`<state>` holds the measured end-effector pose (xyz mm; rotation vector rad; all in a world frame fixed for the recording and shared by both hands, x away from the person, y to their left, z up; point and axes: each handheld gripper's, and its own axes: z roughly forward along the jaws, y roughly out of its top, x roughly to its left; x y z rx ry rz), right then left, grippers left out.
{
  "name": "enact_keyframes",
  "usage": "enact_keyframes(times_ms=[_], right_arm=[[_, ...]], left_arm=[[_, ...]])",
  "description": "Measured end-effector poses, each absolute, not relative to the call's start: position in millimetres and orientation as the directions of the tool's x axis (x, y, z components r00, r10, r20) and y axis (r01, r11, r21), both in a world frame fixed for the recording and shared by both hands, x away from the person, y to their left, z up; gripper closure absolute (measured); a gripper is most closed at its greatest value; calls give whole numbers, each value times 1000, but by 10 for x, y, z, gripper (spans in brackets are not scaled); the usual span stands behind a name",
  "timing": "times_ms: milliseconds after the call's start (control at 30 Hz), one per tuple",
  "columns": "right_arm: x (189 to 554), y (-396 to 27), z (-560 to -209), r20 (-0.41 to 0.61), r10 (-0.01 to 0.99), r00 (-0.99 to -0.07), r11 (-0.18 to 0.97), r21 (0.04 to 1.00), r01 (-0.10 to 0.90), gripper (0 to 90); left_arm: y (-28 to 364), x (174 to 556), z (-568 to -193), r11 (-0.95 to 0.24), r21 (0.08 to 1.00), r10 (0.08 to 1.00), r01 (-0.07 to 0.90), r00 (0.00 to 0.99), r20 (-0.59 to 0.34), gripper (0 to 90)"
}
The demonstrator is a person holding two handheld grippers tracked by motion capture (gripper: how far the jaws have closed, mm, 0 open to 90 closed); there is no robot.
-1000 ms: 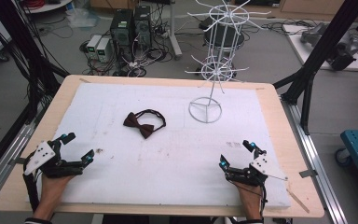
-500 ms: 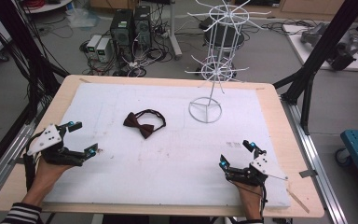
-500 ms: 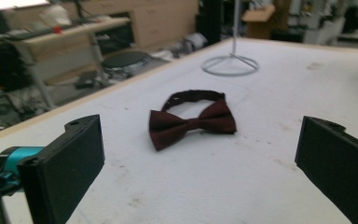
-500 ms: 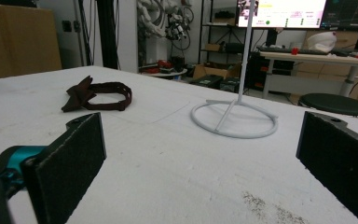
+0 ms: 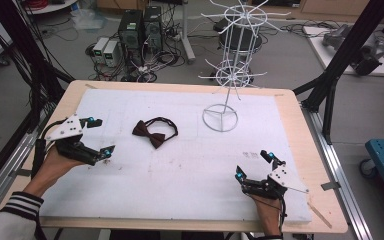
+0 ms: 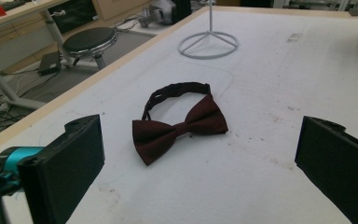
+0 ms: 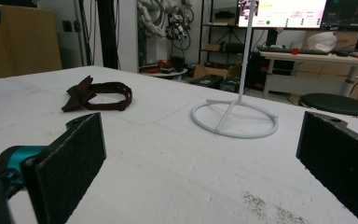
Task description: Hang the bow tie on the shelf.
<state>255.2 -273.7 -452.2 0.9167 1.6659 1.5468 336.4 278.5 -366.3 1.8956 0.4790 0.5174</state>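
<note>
Dark red bow tie (image 5: 154, 132) flat on white desk (image 5: 180, 170), no legible writing.
Left tool (image 5: 96, 136) spread wide near it; right tool (image 5: 252, 165) released, well apart.

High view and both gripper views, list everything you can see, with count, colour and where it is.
bow tie: one, dark red with a black strap, flat on the white mat, left of centre.
wire rack: one, white, upright on its ring base at the mat's far side.
white mat: one, covering most of the table.
table: one, light wood rim around the mat.
computer towers: two, dark, on the floor beyond the table.
stool: one, black seat, off the table.
left gripper: one, black, jaws open, facing the bow tie.
right gripper: one, black, jaws open, near edge.
</note>
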Motion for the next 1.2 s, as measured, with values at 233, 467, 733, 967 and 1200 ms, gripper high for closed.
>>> enact_keyframes(times_ms=[233, 467, 733, 967, 1200], right_arm=[[2557, -2745, -4522, -14, 851, -525, 45, 998, 46, 6], [2559, -2749, -4523, -19, 851, -524, 48, 998, 41, 6], [2558, -2748, -4523, -21, 850, -527, 48, 998, 39, 6], [2557, -2748, -4524, -21, 850, -526, 47, 998, 35, 6], [2555, -2754, -4526, -15, 850, -526, 38, 999, 34, 6]], left_arm=[[2691, 3616, -3605, -402, 903, 513, 155, 854, 82, 17], [2562, 3806, -3515, -469, 867, 468, 171, 880, 80, 17], [2382, 3980, -3401, -537, 829, 410, 159, 907, 92, 17], [2172, 4163, -3429, -629, 765, 331, 139, 938, 102, 17], [1958, 4334, -3464, -698, 709, 246, 101, 964, 105, 17]])
